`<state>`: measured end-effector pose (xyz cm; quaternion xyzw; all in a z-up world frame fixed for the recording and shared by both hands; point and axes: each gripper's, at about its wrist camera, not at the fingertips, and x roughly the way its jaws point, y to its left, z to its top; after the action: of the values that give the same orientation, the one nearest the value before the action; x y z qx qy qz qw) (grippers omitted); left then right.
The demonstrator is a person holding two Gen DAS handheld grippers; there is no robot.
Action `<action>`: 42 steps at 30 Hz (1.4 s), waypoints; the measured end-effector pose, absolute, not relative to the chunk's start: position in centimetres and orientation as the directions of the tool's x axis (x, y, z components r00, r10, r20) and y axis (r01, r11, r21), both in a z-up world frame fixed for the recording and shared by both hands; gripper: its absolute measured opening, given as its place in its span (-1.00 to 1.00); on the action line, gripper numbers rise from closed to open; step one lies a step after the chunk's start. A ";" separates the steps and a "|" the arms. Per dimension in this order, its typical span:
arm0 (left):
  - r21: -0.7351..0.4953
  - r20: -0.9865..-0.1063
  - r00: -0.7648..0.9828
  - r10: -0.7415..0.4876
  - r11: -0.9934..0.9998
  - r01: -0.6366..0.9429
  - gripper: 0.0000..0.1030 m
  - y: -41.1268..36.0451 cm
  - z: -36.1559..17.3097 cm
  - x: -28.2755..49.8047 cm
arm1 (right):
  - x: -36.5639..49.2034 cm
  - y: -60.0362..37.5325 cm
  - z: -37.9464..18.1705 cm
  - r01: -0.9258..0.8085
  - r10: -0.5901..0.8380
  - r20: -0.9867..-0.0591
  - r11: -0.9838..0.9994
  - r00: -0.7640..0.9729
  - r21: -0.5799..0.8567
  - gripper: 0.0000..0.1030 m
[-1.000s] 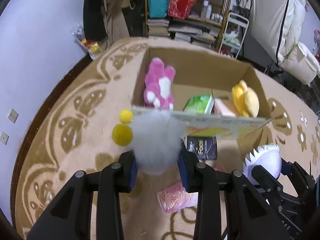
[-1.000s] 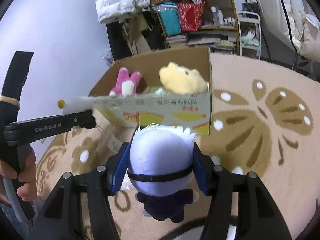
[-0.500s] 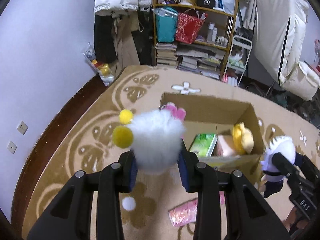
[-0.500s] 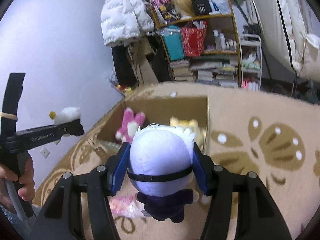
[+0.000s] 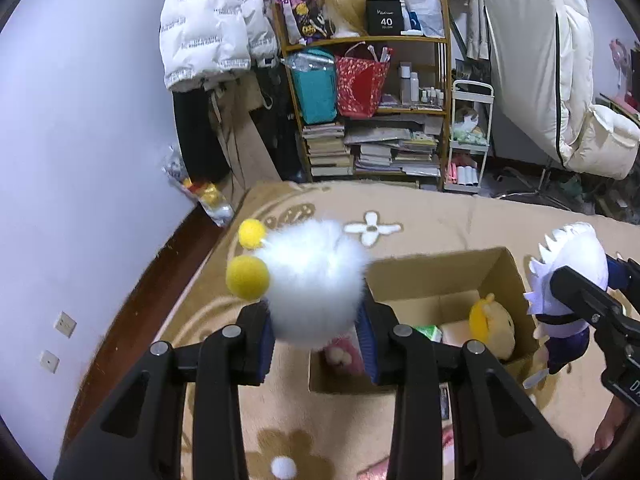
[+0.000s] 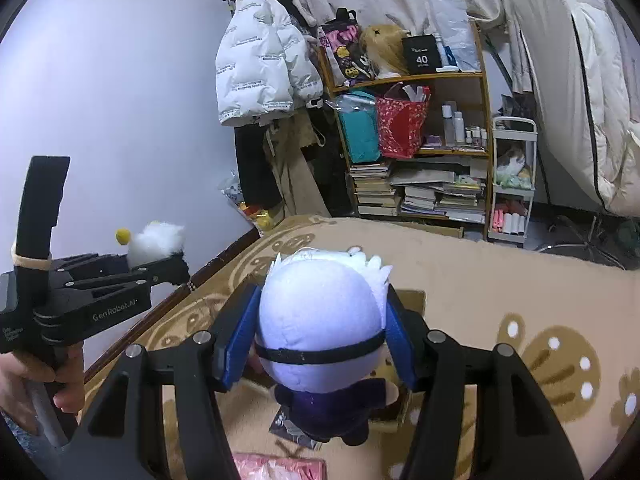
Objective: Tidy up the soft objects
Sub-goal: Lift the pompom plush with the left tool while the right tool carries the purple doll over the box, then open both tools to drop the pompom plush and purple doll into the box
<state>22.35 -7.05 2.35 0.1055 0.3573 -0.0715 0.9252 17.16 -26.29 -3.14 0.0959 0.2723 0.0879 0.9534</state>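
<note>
Two soft toys are in the air at once, each clamped in its own hand-held gripper, so the step in hand looks like the carry toward the open brown cardboard box (image 5: 452, 280) on the patterned beige carpet (image 5: 420, 216). Nearest in the left wrist view, the left hand-held gripper (image 5: 318, 326) has its blue pads pressed into the sides of a fluffy white pom-pom toy with two yellow felt balls (image 5: 312, 280); the toy sits above and to the left of the box's near left corner. In the right wrist view, the right hand-held gripper (image 6: 318, 340) is clamped on the round head of a white-haired plush doll with a black band and dark blue body (image 6: 320, 332), which hangs over the box's near edge, the box mostly hidden behind it. Inside the box lie a yellow plush toy (image 5: 492, 322) against the right wall, a green packet (image 5: 430, 332) beside it and something pink at the near left, partly hidden by the fingers. Beyond the box stands a cluttered wooden bookshelf (image 5: 368, 108). I judge that the next move calls for bringing each toy over the free middle of the box, lowering it past the rim, and only then spreading the pads, one hand at a time so the two do not collide.
</note>
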 end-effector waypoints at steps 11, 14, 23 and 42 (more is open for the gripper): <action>0.155 -0.696 0.717 -0.033 0.968 0.196 -0.34 -7.5 -0.4 24.3 | 20.6 -25.3 -5.8 -0.105 0.225 -0.540 0.964 0.811 0.244 0.25; 0.139 -0.709 0.705 -0.036 0.972 0.190 -0.33 -7.5 -1.8 24.8 | 21.3 -25.4 -6.8 -0.097 0.232 -0.559 0.961 0.796 0.260 0.26; 0.100 -0.758 0.652 -0.020 0.984 0.146 0.17 -7.2 -4.4 25.7 | 21.7 -25.8 -7.6 -0.070 0.235 -0.575 0.953 0.784 0.294 0.64; 0.057 -0.749 0.662 -0.031 0.992 0.111 0.99 -5.5 -2.8 21.7 | 18.2 -25.5 -5.3 -0.057 0.225 -0.584 0.955 0.780 0.293 1.00</action>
<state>21.69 -5.54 -2.79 0.0486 0.4091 -0.0389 0.9104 18.23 -25.50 -5.30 0.1305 0.3228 0.0755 0.9344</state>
